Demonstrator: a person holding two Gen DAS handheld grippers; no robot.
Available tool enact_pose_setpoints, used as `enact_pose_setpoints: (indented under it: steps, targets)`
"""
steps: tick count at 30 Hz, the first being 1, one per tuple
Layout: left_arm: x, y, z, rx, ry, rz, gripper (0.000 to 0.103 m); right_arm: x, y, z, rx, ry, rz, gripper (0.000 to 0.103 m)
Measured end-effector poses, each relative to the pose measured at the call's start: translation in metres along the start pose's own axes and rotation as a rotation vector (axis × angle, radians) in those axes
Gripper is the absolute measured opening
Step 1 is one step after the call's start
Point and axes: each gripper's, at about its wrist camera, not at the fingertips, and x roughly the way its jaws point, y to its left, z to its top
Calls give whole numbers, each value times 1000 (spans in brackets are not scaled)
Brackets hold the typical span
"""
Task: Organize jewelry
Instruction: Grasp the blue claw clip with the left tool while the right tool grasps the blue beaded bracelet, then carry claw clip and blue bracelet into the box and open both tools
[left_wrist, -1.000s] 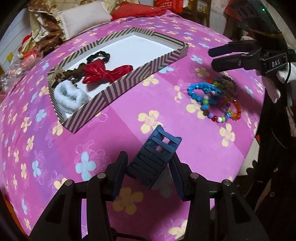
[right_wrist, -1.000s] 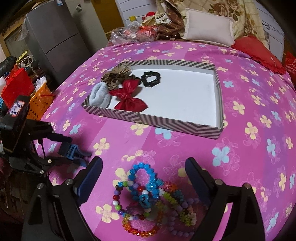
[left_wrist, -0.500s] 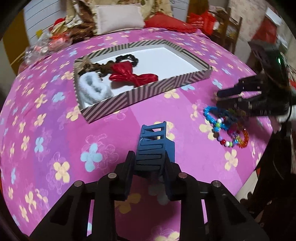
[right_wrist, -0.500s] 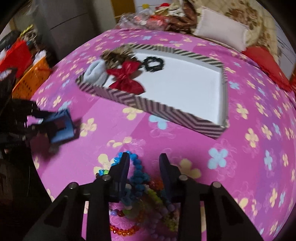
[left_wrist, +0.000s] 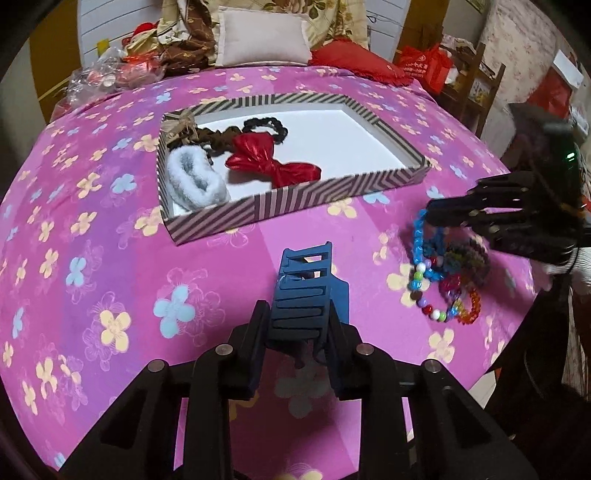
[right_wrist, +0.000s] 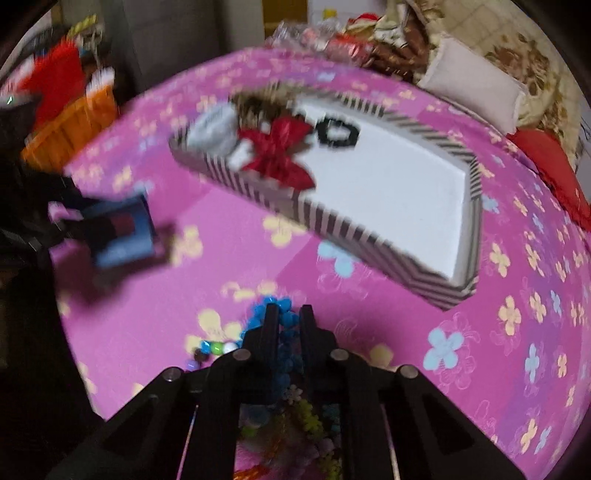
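Left gripper jaws clamped on blue hair claw. Right gripper jaws closed on blue bead bracelet, rest of the bracelets behind them.

The right half of the striped box has a bare white floor, open from above, with only its low wall to cross. Its left end is crowded: a white fluffy scrunchie, a red bow, a black scrunchie and a brown one lie close together. Between the box's near wall and the two tools the pink floral bedspread is bare. To the right, the pile of bead bracelets fills the bed's edge. Behind the box, a pale pillow and a red cushion line the bed's far end.
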Motion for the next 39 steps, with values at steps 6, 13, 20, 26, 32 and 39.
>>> enact_pose_setpoints:
  steps: [6, 13, 20, 26, 32, 39]
  targets:
    - [-3, 1, 15, -59, -29, 0, 20, -26, -11, 15, 34, -75, 1, 11]
    - [-3, -1, 31, -100, -50, 36, 20, -34, -16, 32, 54, -134, -1, 11]
    - [-8, -6, 57, -116, -92, 70, 20, -42, -16, 55, 47, -183, 5, 11]
    - [-3, -6, 87, -126, -120, 104, 19, -37, -24, 78, 56, -202, 2, 11]
    - [12, 6, 117, -150, -127, 140, 19, -15, -32, 97, 68, -184, 11, 11]
    - [35, 26, 153, -192, -124, 168, 19, 16, -42, 119, 93, -166, 48, 11]
